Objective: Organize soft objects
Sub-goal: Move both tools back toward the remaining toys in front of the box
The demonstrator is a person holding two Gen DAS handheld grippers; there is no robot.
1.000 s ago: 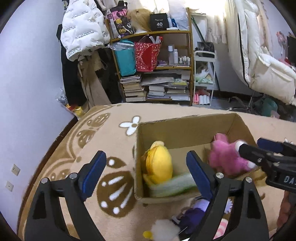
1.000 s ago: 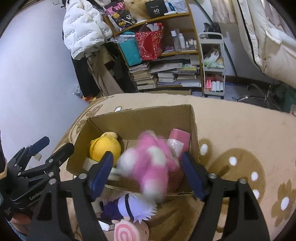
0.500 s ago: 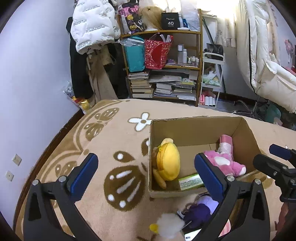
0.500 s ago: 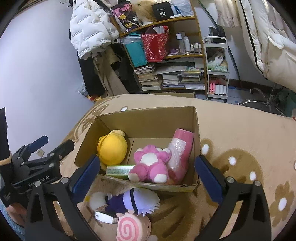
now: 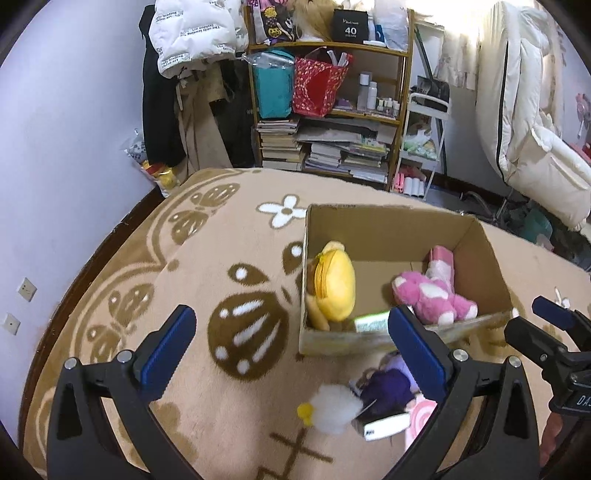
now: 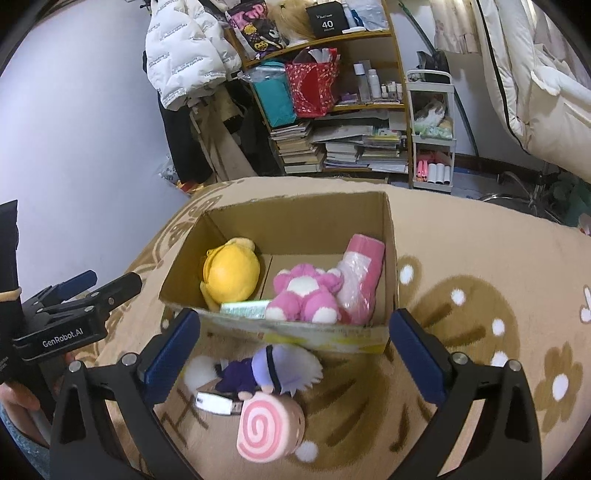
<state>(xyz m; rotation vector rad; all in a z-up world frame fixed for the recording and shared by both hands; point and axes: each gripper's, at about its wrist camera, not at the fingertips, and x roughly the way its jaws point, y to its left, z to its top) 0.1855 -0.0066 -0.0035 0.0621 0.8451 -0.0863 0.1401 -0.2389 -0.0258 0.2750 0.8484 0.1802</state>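
Note:
An open cardboard box (image 6: pixel 295 218) stands on the beige rug and also shows in the left wrist view (image 5: pixel 384 225). Inside lie a yellow plush (image 6: pixel 231 271), a pink plush (image 6: pixel 304 291), a pink roll (image 6: pixel 360 275) and a green packet (image 6: pixel 245 308). In front of the box lie a purple-and-white doll (image 6: pixel 273 373) and a pink swirl-roll plush (image 6: pixel 269 428). My right gripper (image 6: pixel 293 354) is open and empty above these two. My left gripper (image 5: pixel 291 354) is open and empty over the rug, left of the doll (image 5: pixel 384 391).
A cluttered wooden shelf (image 6: pixel 332 110) with books and bags stands at the back, next to a white cart (image 6: pixel 432 129). Coats hang on the left wall (image 5: pixel 192 33). A white padded chair (image 5: pixel 535 129) is at the right. The rug (image 5: pixel 184 295) spreads left of the box.
The pink plush left my right gripper and now lies in the box. Both grippers pulled back and up from the box, with jaws wide open.

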